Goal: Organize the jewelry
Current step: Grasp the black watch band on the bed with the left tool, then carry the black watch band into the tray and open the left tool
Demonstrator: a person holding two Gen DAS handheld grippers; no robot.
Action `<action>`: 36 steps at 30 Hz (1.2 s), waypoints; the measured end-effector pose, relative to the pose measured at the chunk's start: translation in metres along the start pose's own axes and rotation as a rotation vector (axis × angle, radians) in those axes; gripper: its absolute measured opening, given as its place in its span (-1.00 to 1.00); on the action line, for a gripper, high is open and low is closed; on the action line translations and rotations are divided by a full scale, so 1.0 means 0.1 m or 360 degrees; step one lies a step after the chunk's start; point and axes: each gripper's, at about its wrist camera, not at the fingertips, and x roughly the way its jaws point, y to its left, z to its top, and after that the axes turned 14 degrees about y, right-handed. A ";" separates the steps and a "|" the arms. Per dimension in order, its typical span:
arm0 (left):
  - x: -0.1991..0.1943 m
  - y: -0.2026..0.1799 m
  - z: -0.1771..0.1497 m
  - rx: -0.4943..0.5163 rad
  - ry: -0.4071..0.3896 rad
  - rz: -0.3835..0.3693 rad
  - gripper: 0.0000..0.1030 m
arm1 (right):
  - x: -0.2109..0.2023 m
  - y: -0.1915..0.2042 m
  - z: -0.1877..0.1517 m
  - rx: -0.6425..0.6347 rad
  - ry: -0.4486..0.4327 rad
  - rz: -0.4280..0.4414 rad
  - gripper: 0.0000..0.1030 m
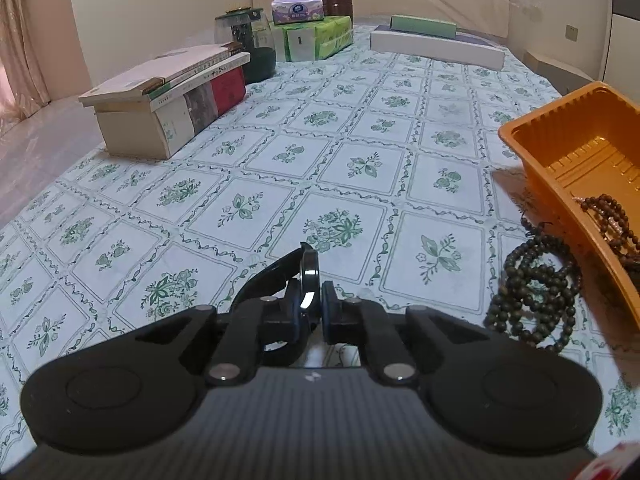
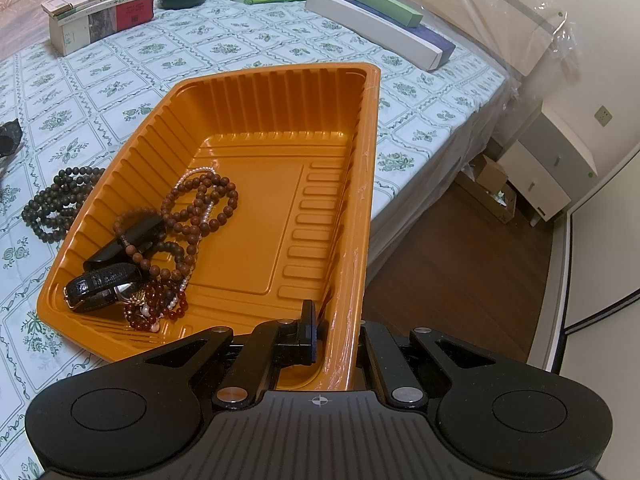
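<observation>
The right gripper has its fingers clamped on the near wall of the orange tray, apparently steadying it on the bed, while the left gripper pinches a black watch, probably bound for the jewelry inside.

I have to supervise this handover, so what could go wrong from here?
The left gripper pinches the black watch only at its edge, so it may slip out in transit. The right gripper clamps the orange tray wall; the tray looks tilted, so the jewelry could slide. The dark bead strand beside it could get swept.
</observation>
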 end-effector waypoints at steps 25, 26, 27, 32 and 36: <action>-0.53 -0.89 0.25 0.0194 -0.0179 -0.0353 -0.83 | 0.00 -0.01 -0.01 0.0002 -0.0003 0.0004 -0.92; -0.55 -0.97 0.27 0.0213 -0.0186 -0.0383 -0.83 | 0.01 -0.01 -0.01 0.0004 -0.0004 0.0005 -0.92; -0.57 -1.04 0.27 0.0229 -0.0191 -0.0407 -0.83 | 0.00 0.00 -0.01 0.0004 -0.0003 0.0005 -0.92; -0.63 -1.42 0.29 0.0339 -0.0205 -0.0528 -0.83 | 0.01 -0.01 -0.01 0.0007 -0.0006 0.0011 -0.92; -0.63 -1.69 0.29 0.0422 -0.0196 -0.0600 -0.83 | 0.00 -0.01 -0.01 0.0007 -0.0007 0.0012 -0.92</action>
